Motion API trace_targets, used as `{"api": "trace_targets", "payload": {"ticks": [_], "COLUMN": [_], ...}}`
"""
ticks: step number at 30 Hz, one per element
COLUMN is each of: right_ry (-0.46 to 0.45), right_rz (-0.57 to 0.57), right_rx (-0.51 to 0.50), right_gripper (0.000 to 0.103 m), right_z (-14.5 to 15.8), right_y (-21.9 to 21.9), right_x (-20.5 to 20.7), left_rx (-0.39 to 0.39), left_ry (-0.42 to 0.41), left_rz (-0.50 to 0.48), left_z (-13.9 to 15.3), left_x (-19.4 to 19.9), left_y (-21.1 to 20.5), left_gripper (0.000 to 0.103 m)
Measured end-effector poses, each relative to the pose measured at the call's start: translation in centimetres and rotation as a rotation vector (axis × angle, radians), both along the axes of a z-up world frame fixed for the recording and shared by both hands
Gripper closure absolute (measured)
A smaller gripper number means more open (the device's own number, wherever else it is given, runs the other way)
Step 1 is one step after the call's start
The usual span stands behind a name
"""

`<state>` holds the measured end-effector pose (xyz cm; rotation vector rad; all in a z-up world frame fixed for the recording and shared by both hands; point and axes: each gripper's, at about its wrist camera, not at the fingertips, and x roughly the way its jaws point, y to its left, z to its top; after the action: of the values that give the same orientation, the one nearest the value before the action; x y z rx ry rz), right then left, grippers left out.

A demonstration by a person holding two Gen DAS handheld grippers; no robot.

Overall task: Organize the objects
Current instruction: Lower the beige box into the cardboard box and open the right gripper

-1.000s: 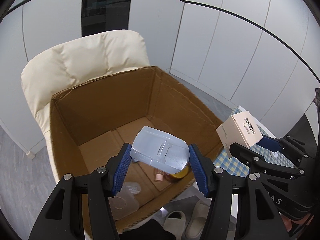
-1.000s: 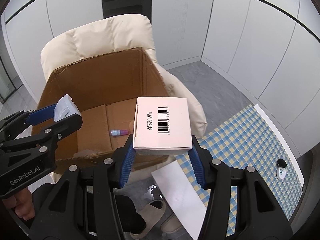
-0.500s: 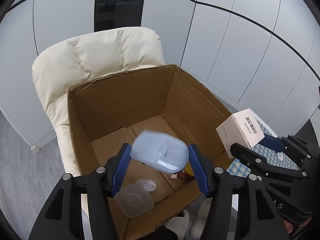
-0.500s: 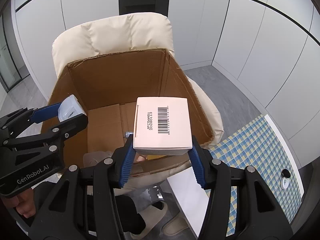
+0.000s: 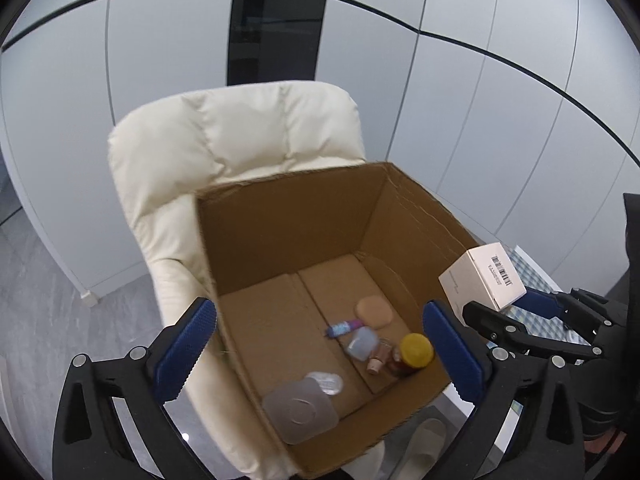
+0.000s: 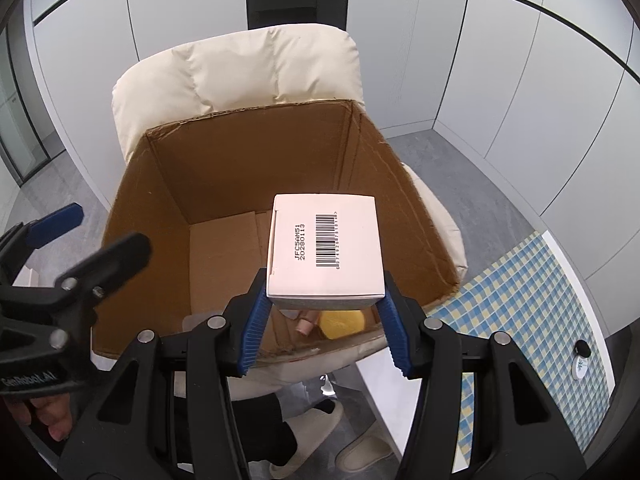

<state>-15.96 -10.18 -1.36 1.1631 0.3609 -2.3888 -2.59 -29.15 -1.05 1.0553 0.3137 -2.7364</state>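
Note:
An open cardboard carton [image 5: 288, 240] stands on a cream chair. My left gripper [image 5: 318, 320] hangs over its near left corner, its jaws opening wide with nothing between them. A pale blue case [image 5: 362, 342] lies on the carton floor beside a yellow-lidded jar [image 5: 416, 350]. My right gripper [image 6: 323, 296] is shut on a white barcode box [image 6: 324, 248] and holds it above the near side of the carton [image 6: 248, 168]. In the left wrist view the white box [image 5: 482, 276] shows at the right, just outside the carton wall. The left gripper [image 6: 92, 236] sits at the left edge of the right wrist view.
The carton also holds a clear square lid [image 5: 298, 408], a round tan puff [image 5: 372, 312], a small tube [image 5: 344, 327] and a small bottle [image 5: 378, 360]. The cream chair [image 6: 240, 76] backs onto white wall panels. A blue-yellow checked tablecloth [image 6: 520, 300] lies at the right. A person's slippers [image 6: 312, 436] are below.
The left gripper's jaws have spread and let go of the pale blue case, which now lies in the carton. The right gripper has carried the white box further over the carton.

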Motion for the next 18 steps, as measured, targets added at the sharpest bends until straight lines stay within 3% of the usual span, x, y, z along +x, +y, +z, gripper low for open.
{"api": "trace_targets", "payload": {"ticks": [18], "right_ry": [0.002], "right_rz": [0.089], "right_rx": [0.011], "right_gripper": [0.049], "right_z": [-0.3], "right_y": [-5.4], "right_x": [1.8], "left_rx": [0.026], "left_ry": [-0.004], "left_rz": [0.120], "left_z": [0.2], "left_x": [3.3], "left_y": [-5.5], "left_gripper": [0.000]}}
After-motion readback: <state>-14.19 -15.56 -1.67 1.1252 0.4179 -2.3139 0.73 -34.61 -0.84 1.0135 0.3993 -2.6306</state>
